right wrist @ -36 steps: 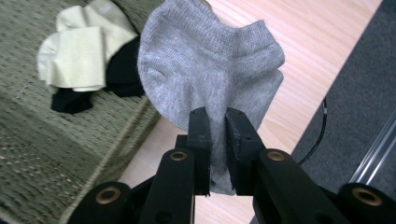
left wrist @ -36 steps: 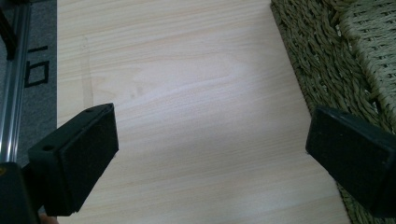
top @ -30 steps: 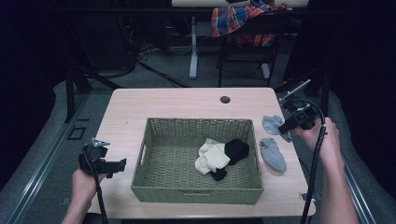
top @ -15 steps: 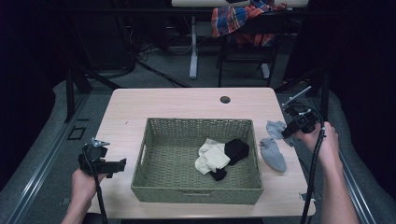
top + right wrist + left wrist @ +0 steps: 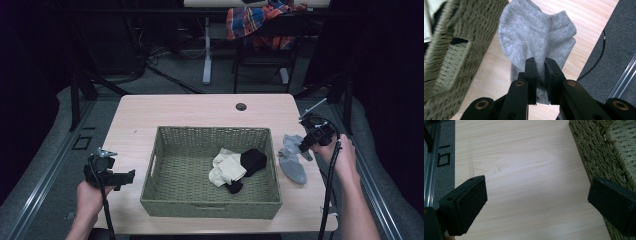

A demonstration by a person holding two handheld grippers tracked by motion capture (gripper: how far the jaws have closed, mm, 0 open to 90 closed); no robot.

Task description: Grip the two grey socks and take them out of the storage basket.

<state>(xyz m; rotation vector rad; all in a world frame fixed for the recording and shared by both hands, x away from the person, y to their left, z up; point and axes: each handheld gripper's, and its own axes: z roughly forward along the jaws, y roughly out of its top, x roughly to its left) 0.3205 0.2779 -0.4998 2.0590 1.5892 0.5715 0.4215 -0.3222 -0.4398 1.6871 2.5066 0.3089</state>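
Socks (image 5: 292,159) on table (image 5: 190,111), right of basket (image 5: 165,200)

Dim room; grey floor (image 5: 45,165); light wood table (image 5: 190,112); plaid cloth (image 5: 260,22) on dark chair (image 5: 260,60) behind.

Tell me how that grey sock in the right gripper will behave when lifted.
The grey sock is thin knit cloth, so it will probably droop limp from the right gripper. It looks light. Gripped at one edge, it may swing or brush the basket.

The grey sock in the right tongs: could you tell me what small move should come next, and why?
Probably lift it and carry it over the basket rim. The right tongs are shut on the grey sock, which lies on the table beside the basket.
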